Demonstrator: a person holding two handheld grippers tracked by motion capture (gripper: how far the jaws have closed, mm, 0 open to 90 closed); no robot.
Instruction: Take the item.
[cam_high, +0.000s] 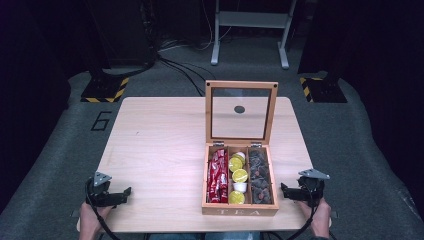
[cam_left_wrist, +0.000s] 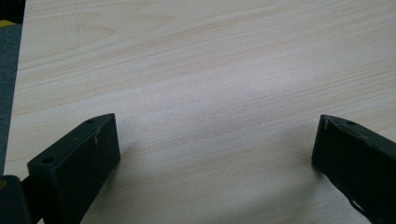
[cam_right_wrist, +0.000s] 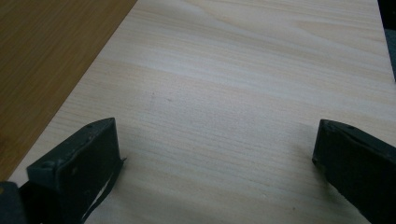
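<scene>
Low in the frame's middle sits the wooden tea box (cam_high: 240, 210), lid up: hard, a bit heavy; grab its side walls. Left gripper (cam_high: 125, 192) and right gripper (cam_high: 283, 189) are wide open, holding nothing

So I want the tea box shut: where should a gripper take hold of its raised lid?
Probably the lid by its top rail, pinched from above: it stands upright on hinges at the rear wall of the tea box, so that free edge swings it down. The right gripper, open, is nearest.
</scene>
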